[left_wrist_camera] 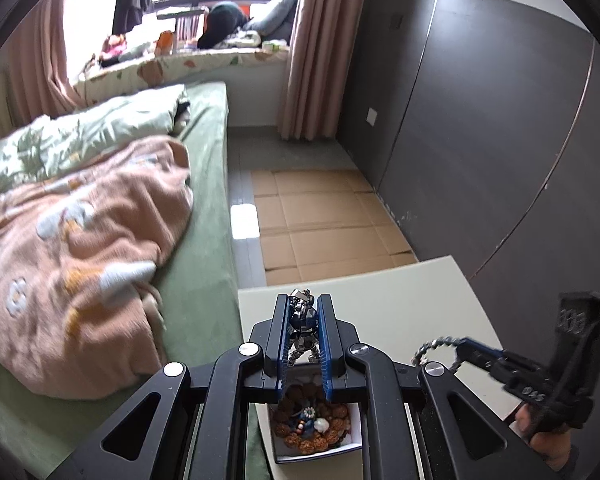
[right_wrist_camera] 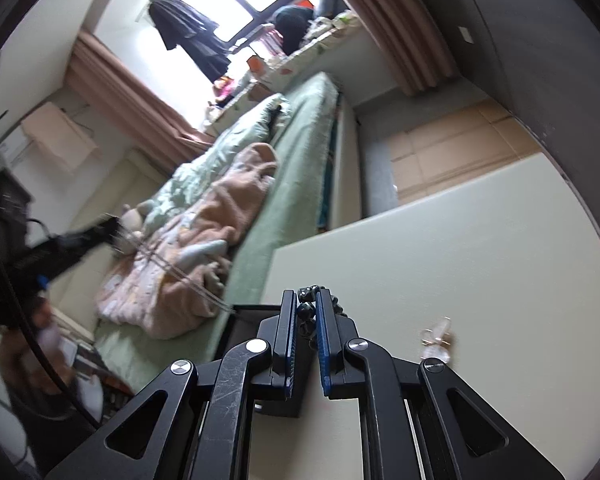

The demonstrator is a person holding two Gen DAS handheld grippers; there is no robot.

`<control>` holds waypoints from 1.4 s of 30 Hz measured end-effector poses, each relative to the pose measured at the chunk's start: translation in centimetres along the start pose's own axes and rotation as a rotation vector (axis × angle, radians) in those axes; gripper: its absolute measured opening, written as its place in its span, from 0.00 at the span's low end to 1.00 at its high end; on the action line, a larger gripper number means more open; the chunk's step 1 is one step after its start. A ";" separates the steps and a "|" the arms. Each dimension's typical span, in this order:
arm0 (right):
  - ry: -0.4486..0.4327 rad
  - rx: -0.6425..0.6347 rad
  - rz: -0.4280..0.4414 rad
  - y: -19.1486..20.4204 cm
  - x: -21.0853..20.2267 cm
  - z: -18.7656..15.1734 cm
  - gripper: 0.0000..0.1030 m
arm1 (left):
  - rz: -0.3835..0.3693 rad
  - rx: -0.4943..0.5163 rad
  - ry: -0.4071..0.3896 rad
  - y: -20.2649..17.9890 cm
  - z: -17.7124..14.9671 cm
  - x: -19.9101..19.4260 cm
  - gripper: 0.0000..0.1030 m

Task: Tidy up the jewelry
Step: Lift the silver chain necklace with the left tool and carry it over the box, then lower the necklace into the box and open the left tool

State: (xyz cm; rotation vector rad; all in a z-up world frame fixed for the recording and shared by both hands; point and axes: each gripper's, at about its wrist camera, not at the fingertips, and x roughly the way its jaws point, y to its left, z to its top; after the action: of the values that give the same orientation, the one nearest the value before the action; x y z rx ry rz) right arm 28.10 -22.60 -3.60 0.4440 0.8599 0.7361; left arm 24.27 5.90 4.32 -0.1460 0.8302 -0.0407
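We pinch a rigid metal robot charm (left_wrist_camera: 303, 330) in the left tool (left_wrist_camera: 303, 308) while the right tool (right_wrist_camera: 307, 304) clamps a limp, slippery beaded bracelet (right_wrist_camera: 309, 308).

Jewelry pieces, held and boxed

A silver-blue robot pendant (left_wrist_camera: 303, 328) stands upright above the white box (left_wrist_camera: 354, 436) of brown beads (left_wrist_camera: 312, 420); a dark beaded bracelet (right_wrist_camera: 309, 300) hangs pinched.

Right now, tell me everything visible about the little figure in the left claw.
The figure charm is a small robot-shaped piece, shiny silver metal with blue parts, with a metal clasp at its top. It stands upright, pinched between the blue pads of the left claw, legs dangling free above the white box of beads.
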 end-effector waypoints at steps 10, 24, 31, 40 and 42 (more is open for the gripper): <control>-0.011 -0.019 0.039 1.3 0.5 -0.1 0.11 | -0.001 -0.063 0.103 0.9 -3.7 5.4 0.13; 0.013 -0.017 0.063 1.9 1.7 -0.4 0.11 | -0.077 -0.226 0.127 3.7 -5.9 7.9 0.22; 0.031 -0.028 0.100 3.6 3.5 -0.6 0.11 | -0.084 -0.310 0.041 5.6 -6.1 6.1 0.62; 0.074 -0.069 0.040 5.5 6.9 -1.2 0.11 | -0.077 -0.315 0.020 6.1 -6.2 5.6 0.72; 0.077 -0.097 0.016 5.8 7.4 -1.3 0.11 | -0.078 -0.317 0.013 6.1 -6.1 5.5 0.72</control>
State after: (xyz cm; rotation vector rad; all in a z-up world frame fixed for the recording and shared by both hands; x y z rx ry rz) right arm 27.95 -13.17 -4.53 0.3382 0.8894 0.8104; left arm 23.30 10.76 -4.68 -0.4773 0.8400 0.0168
